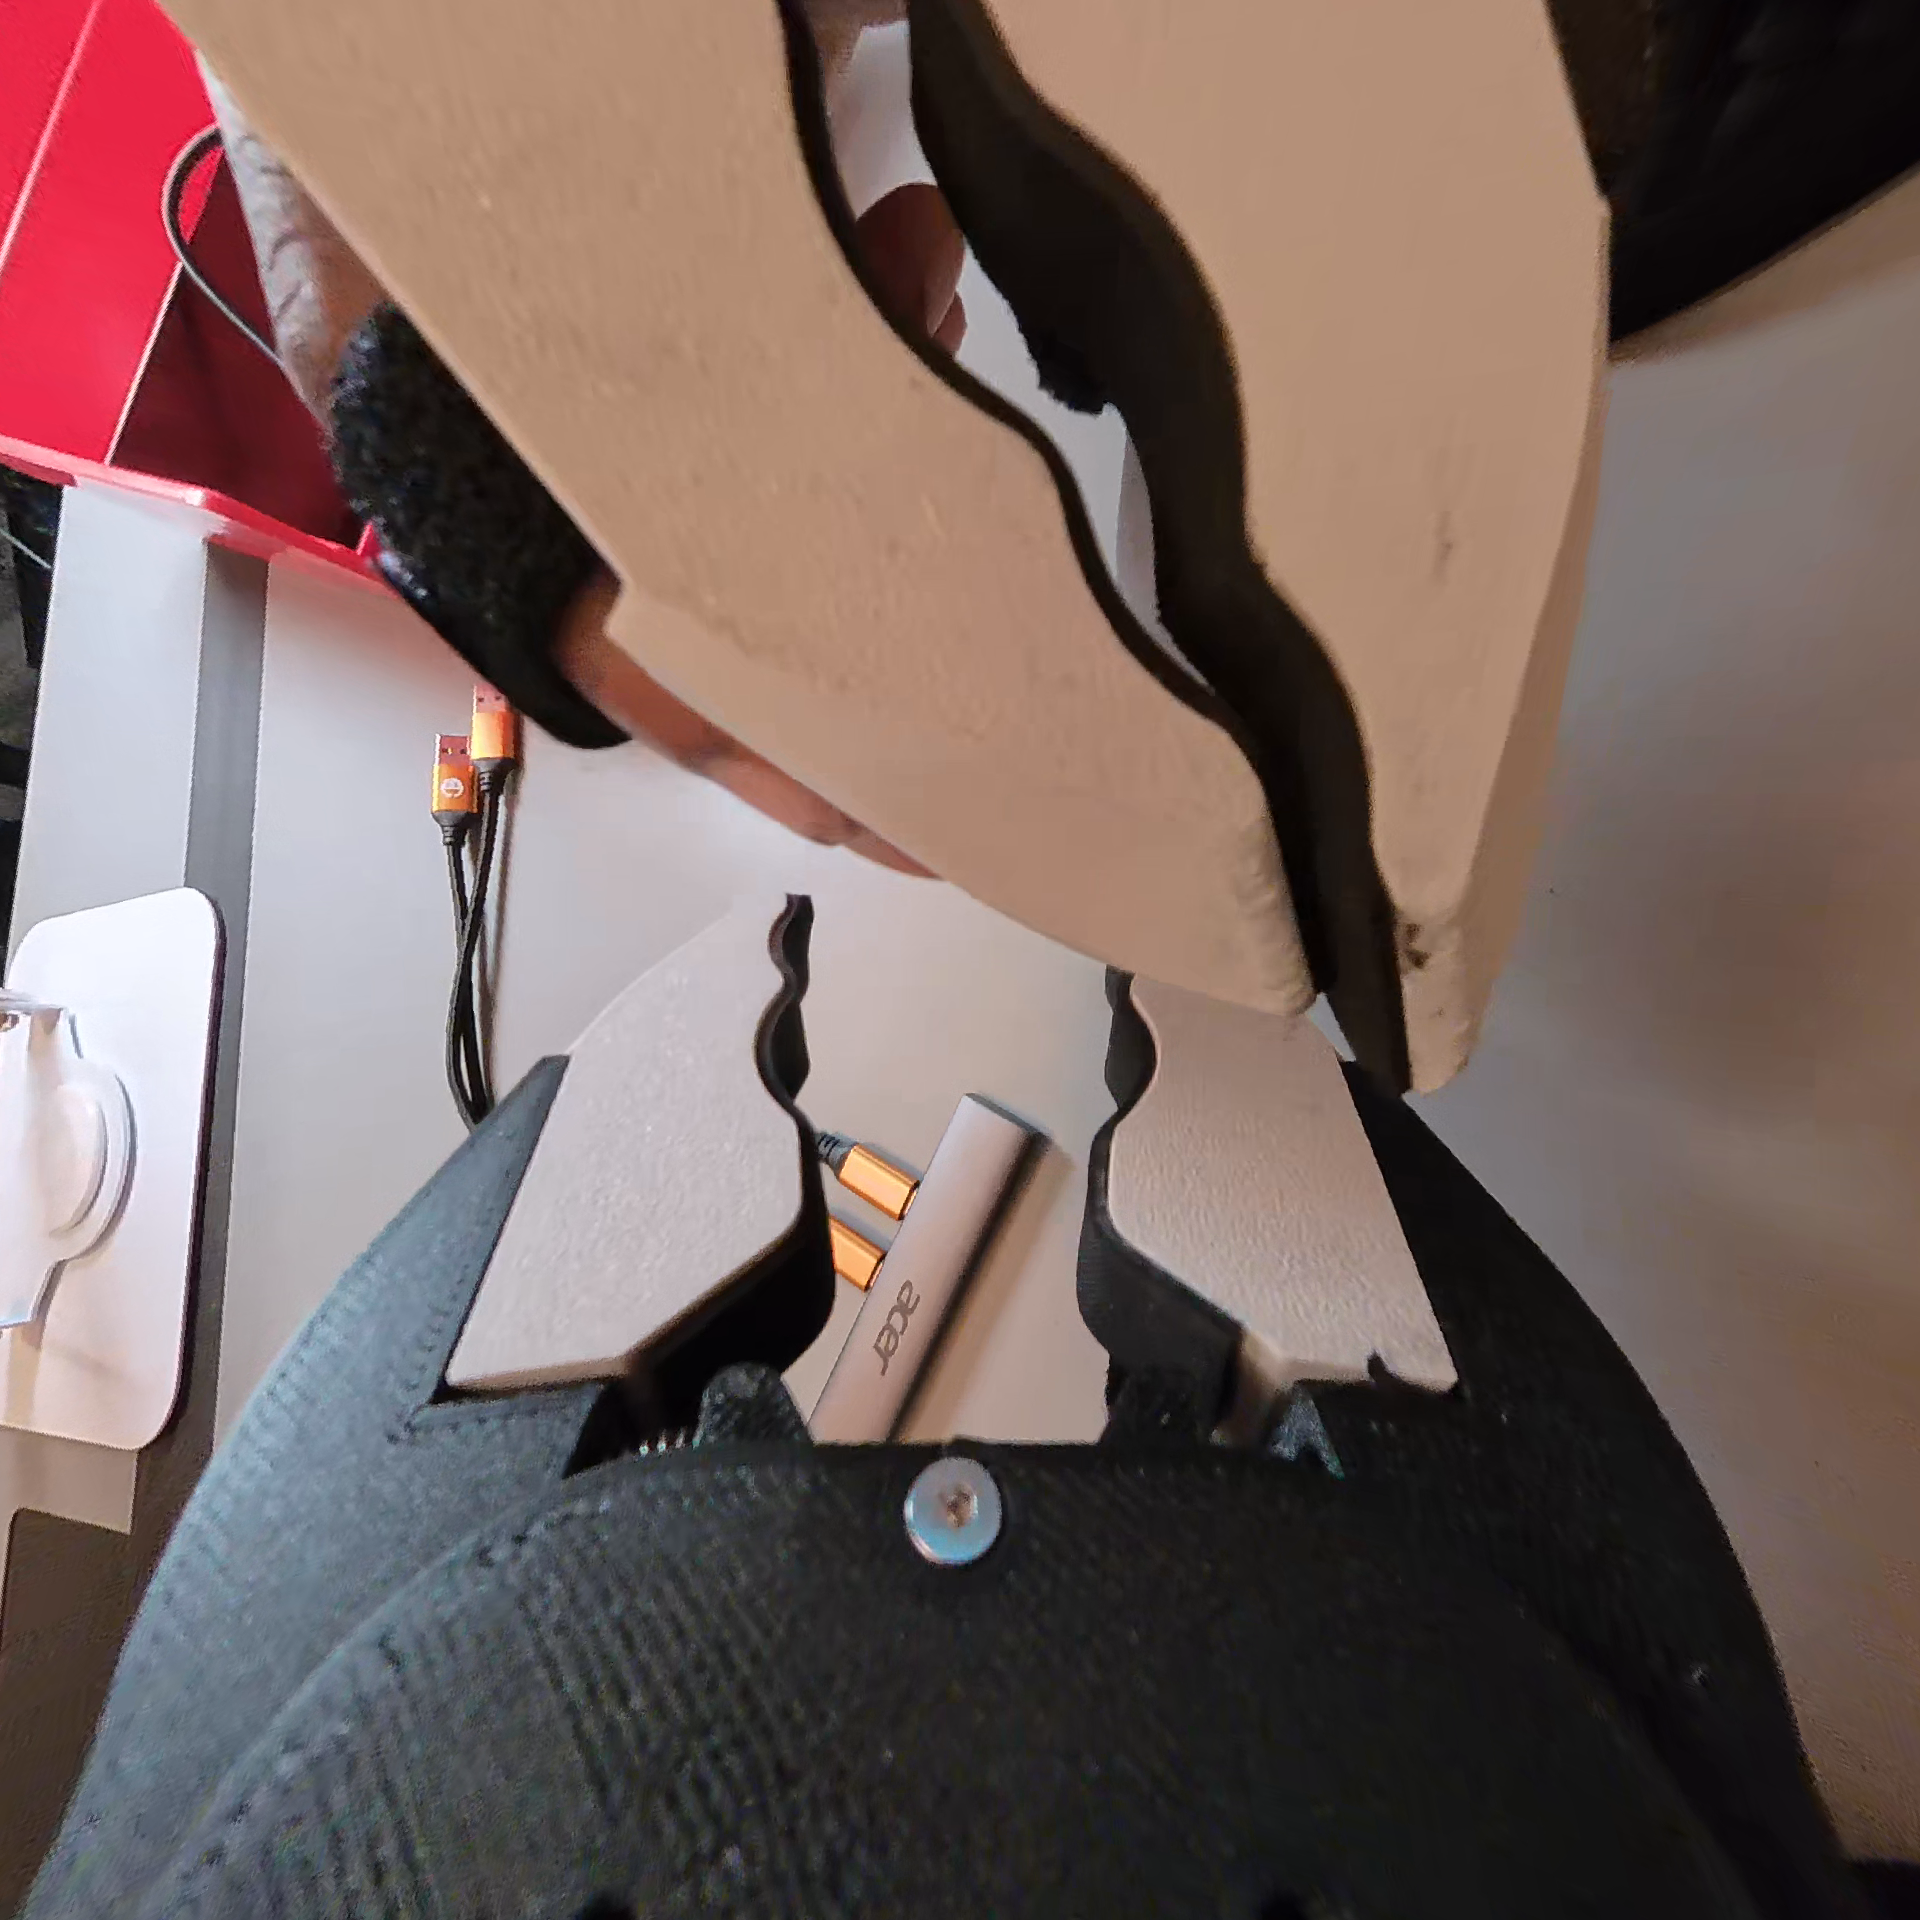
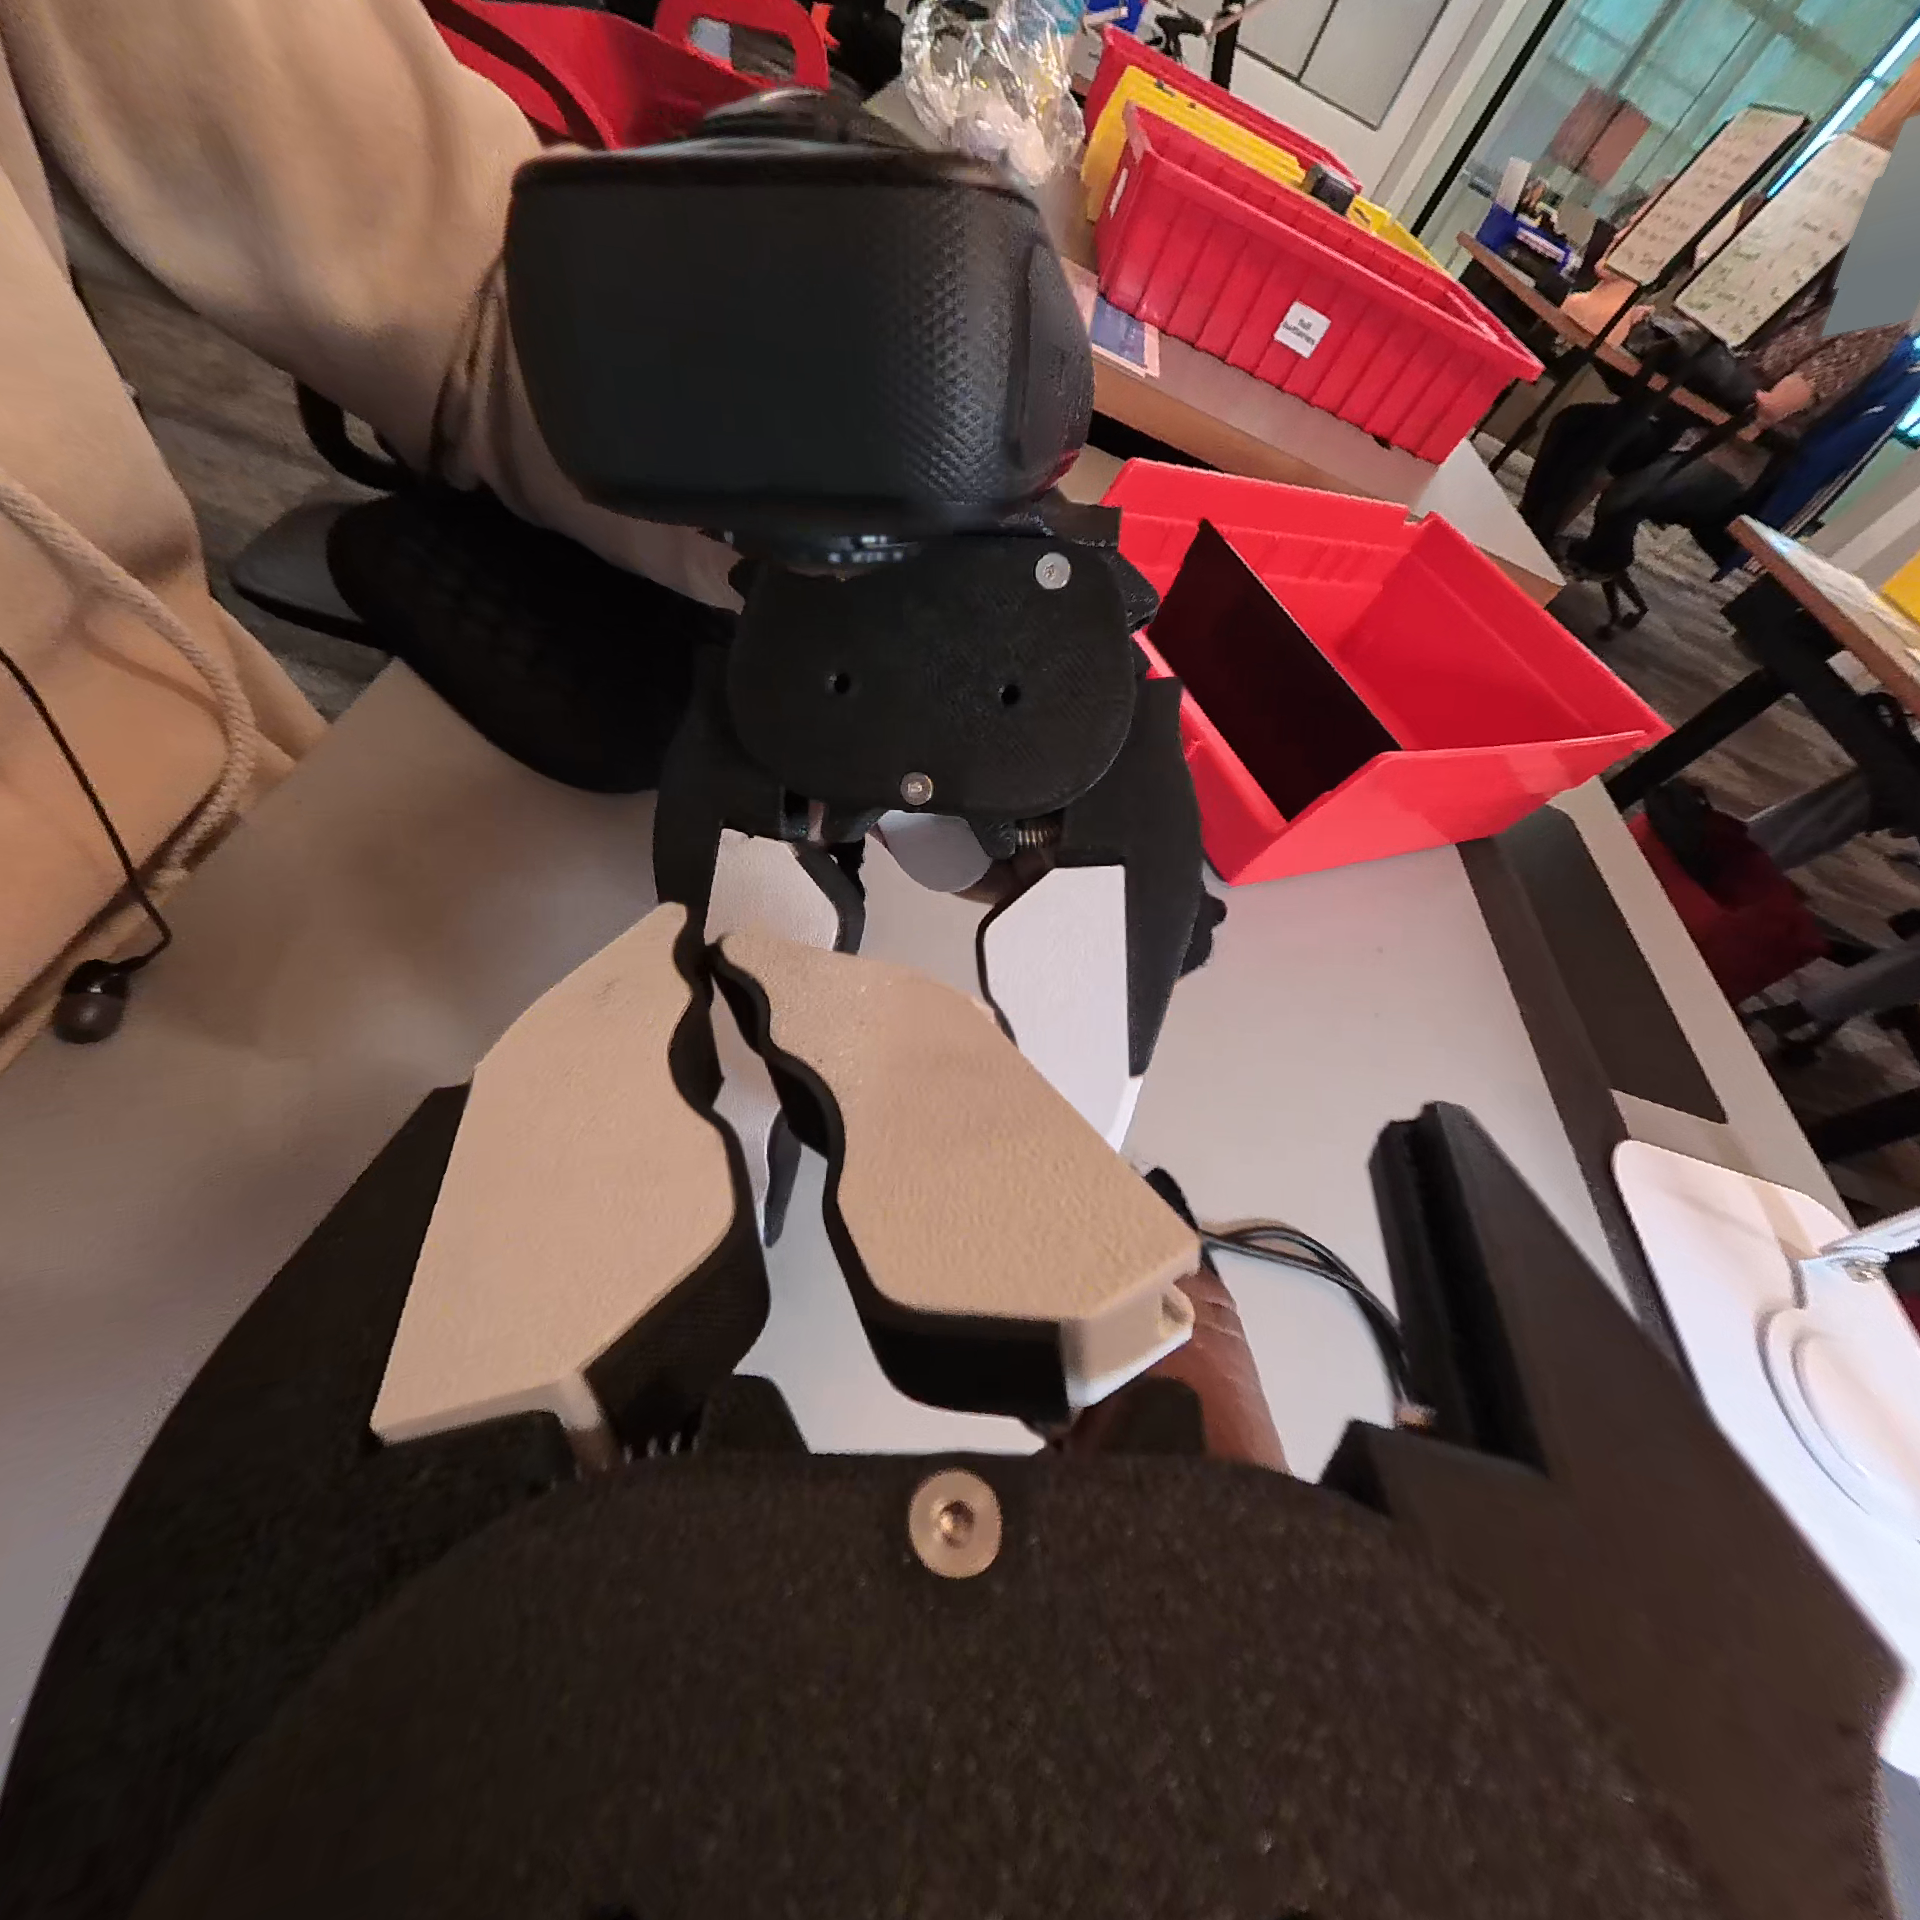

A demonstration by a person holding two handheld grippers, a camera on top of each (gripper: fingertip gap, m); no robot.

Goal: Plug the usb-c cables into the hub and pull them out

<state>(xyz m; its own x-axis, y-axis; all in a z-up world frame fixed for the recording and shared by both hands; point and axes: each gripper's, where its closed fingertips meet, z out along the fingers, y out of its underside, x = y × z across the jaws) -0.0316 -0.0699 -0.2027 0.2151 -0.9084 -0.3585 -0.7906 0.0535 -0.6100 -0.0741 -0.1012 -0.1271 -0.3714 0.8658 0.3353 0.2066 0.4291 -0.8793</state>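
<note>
In the left wrist view a silver hub (image 1: 940,1236) lies on the white table between the fingers of my open left gripper (image 1: 961,951). Two orange USB-C plugs (image 1: 878,1184) sit in the hub's left side. Their black cables run left to two orange USB-A ends (image 1: 473,758) lying on the table. My right gripper (image 1: 1335,1003) hangs above from the upper left, tips together just over my left gripper's right finger. In the right wrist view my right gripper (image 2: 704,951) is shut with nothing seen in it, and it faces the left gripper (image 2: 925,914). The hub is hidden there.
An open red bin (image 2: 1455,665) stands behind the left gripper and shows at the upper left of the left wrist view (image 1: 104,260). A white stand base (image 2: 1766,1299) and a black slotted holder (image 2: 1455,1247) sit at the right. A person's beige sleeve (image 2: 260,260) is at the left. There is about 8 centimeters between the tips of the two grippers.
</note>
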